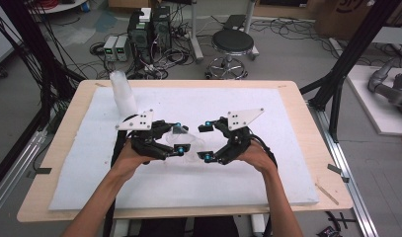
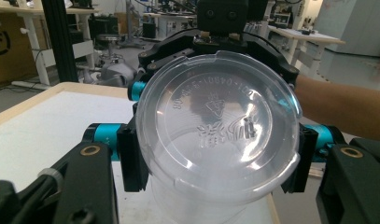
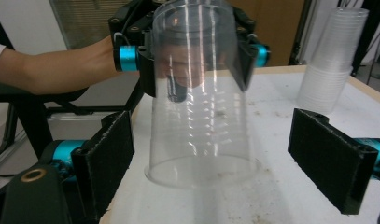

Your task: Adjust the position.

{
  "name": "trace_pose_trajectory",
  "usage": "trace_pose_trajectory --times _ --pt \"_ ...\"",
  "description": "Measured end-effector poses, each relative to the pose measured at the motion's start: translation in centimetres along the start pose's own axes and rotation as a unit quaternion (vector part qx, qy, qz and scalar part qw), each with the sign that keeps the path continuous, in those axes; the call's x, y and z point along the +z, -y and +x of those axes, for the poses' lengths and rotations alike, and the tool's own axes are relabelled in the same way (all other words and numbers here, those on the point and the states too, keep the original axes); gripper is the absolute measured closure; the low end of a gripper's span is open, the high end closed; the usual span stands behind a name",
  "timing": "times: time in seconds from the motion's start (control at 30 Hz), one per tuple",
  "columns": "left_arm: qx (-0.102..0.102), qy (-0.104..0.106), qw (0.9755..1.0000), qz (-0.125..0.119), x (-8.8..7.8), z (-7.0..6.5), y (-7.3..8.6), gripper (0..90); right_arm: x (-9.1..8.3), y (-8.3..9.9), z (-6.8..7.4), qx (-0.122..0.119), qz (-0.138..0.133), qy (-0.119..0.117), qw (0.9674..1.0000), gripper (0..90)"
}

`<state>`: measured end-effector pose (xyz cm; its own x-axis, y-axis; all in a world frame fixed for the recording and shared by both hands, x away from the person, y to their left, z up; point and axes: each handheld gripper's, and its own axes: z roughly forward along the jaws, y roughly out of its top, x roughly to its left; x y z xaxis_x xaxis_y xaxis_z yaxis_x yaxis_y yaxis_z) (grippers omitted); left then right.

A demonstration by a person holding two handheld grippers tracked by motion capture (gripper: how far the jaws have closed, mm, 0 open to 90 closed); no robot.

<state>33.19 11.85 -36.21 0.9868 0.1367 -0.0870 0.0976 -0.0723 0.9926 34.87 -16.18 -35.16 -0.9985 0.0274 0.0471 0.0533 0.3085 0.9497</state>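
A clear plastic cup (image 1: pixel 187 140) hangs over the middle of the white mat (image 1: pixel 267 163), and my left gripper (image 1: pixel 178 138) is shut on it near its base. In the left gripper view the cup's embossed bottom (image 2: pixel 220 126) faces the camera between the two black pads (image 2: pixel 131 158). In the right gripper view the cup (image 3: pixel 201 116) points its mouth down and towards me; whether the rim touches the mat I cannot tell. My right gripper (image 1: pixel 207 140) is open, its pads (image 3: pixel 106 158) wide on either side of the cup's mouth and apart from it.
A tall stack of clear cups (image 1: pixel 122 91) stands at the mat's back left corner, seen as the stack (image 3: pixel 332 60) at the right of the right gripper view. The wooden table edge (image 1: pixel 317 148) frames the mat. A stool (image 1: pixel 232 44) and cables lie on the floor beyond.
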Motion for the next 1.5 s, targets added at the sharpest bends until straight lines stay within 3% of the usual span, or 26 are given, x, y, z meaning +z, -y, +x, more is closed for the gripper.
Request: trace_pose_trajectory --times 0.6,0.83,1.0,1.07,1.17,1.33,1.5 --pt "0.003 0.000 0.9999 -0.011 -0.2 -0.2 -0.3 39.7 3.1 0.1 0.3 -0.006 0.010 -0.010 0.9999 16.1" --pt "0.003 0.001 1.0000 -0.009 -0.2 -0.2 -0.3 39.8 3.4 0.3 0.1 -0.015 0.013 -0.010 0.9998 28.7" --pt "0.004 0.000 1.0000 -0.006 -0.3 -0.2 -0.3 39.3 3.4 0.3 0.2 -0.018 0.014 -0.007 0.9997 31.8" --pt "0.001 -0.004 1.0000 -0.005 -0.2 -0.2 -0.3 32.7 3.4 0.3 0.2 -0.019 0.014 -0.008 0.9997 31.9" --pt "-0.003 -0.019 0.9998 0.007 -0.2 -0.1 -0.2 14.7 3.3 0.3 0.2 -0.017 0.016 -0.005 0.9997 32.8" --pt "-0.005 -0.016 0.9999 -0.002 -0.4 0.0 -0.3 12.3 3.2 0.3 0.2 -0.017 0.016 -0.004 0.9997 32.9" --pt "-0.003 -0.028 0.9995 0.016 -1.0 -0.1 -0.4 12.3 3.1 0.3 0.2 -0.016 0.023 0.001 0.9996 33.0"
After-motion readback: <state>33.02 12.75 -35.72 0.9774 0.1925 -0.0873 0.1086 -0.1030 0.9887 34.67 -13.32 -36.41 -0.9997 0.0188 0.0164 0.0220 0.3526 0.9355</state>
